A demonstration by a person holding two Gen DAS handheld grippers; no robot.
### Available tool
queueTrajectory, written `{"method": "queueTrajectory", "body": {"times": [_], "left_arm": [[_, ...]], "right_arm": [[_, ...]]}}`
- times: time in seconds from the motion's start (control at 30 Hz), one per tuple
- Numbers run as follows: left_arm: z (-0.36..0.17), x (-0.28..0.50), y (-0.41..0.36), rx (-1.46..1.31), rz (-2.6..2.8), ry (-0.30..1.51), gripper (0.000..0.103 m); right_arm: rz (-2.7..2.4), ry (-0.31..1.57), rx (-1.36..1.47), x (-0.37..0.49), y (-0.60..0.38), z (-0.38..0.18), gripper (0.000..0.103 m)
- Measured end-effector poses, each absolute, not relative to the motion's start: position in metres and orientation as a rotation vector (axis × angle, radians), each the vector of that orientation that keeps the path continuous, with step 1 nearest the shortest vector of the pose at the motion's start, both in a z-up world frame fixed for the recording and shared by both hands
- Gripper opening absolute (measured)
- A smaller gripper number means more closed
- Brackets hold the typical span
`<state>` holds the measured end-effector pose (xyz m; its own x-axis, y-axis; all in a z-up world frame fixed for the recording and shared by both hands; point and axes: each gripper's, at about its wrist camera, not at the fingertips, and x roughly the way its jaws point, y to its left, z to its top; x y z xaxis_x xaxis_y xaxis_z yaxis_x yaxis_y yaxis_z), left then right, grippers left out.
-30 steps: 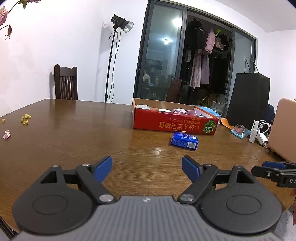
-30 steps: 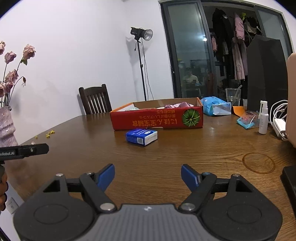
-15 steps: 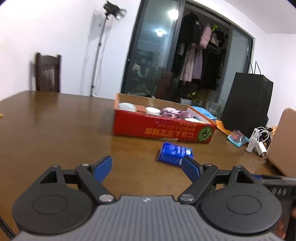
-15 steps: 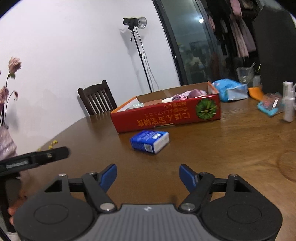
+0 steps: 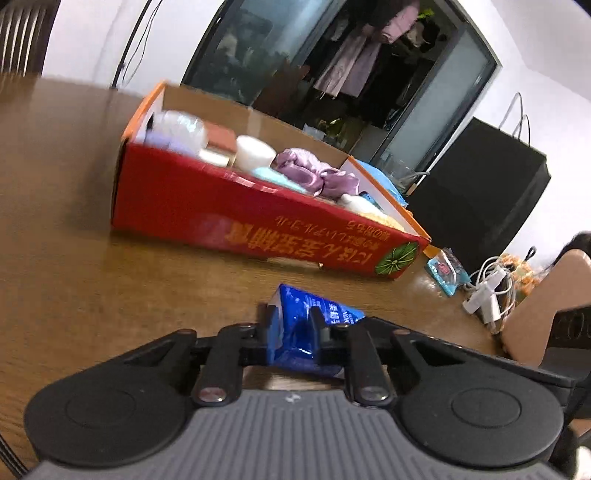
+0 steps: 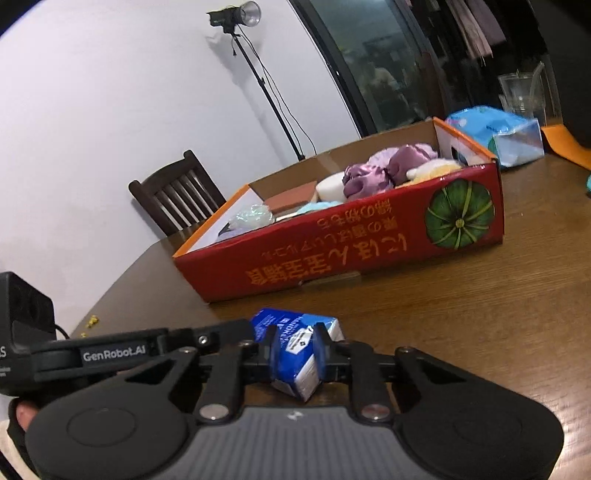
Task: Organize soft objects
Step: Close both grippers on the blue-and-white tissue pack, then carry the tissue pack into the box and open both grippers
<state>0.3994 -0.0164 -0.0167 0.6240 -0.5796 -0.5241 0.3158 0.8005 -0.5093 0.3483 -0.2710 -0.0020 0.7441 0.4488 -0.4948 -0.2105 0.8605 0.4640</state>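
Table point(image 5: 74, 240): brown wood, carrying all items. Box point(image 6: 369, 251): red carton, open top, already stocked with soft goods, among them a purple cloth point(image 6: 384, 170); it stands just beyond the pack. Pack point(image 6: 299, 354): blue soft tissue packet, on the table in front of the box, pinched at each end. Left gripper point(image 5: 293, 332): clenched on the pack, wrapper creased between its pads. Right gripper point(image 6: 295, 354): jaws closing, pads already pressing the pack's other end. Handling, as a judgement: lift both ends together and level, keep the squeeze light so the wrapper neither tears nor slips, clear the near wall, set down in the free space. Right view only: a chair point(image 6: 177, 195), a lamp stand point(image 6: 236, 18), the left tool's body. Left view only: cables point(image 5: 487, 291), a black bag point(image 5: 480, 199).
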Motion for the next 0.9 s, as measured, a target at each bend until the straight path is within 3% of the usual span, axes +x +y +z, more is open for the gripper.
{"method": "queueTrajectory", "body": {"times": [0.13, 0.23, 0.3, 0.33, 0.37, 0.4, 0.5, 0.7, 0.9], "left_arm": [[-0.018, 0.401, -0.014, -0.417, -0.527, 0.740, 0.018], [-0.021, 0.403, -0.013, -0.441, -0.513, 0.751, 0.027], [-0.022, 0.405, -0.010, -0.462, -0.504, 0.758, 0.030], [-0.023, 0.405, -0.010, -0.465, -0.506, 0.759, 0.030], [-0.023, 0.405, -0.010, -0.463, -0.506, 0.757, 0.030], [-0.023, 0.405, -0.011, -0.459, -0.506, 0.755, 0.030], [-0.022, 0.404, -0.012, -0.462, -0.515, 0.757, 0.023], [-0.016, 0.392, -0.017, -0.463, -0.503, 0.779, 0.022], [-0.013, 0.305, -0.030, -0.505, -0.519, 0.754, 0.023]], "right_arm": [[0.357, 0.613, 0.390, 0.348, -0.273, -0.007, 0.013], [0.355, 0.613, 0.394, 0.349, -0.275, -0.007, 0.013], [0.345, 0.605, 0.370, 0.347, -0.272, -0.006, 0.017], [0.333, 0.601, 0.345, 0.345, -0.270, -0.004, 0.021], [0.315, 0.607, 0.325, 0.345, -0.267, -0.004, 0.032], [0.304, 0.614, 0.324, 0.346, -0.267, -0.005, 0.033], [0.327, 0.627, 0.371, 0.348, -0.274, -0.008, 0.028], [0.372, 0.638, 0.429, 0.349, -0.279, -0.012, 0.021], [0.346, 0.600, 0.364, 0.285, -0.282, 0.011, 0.019]]}}
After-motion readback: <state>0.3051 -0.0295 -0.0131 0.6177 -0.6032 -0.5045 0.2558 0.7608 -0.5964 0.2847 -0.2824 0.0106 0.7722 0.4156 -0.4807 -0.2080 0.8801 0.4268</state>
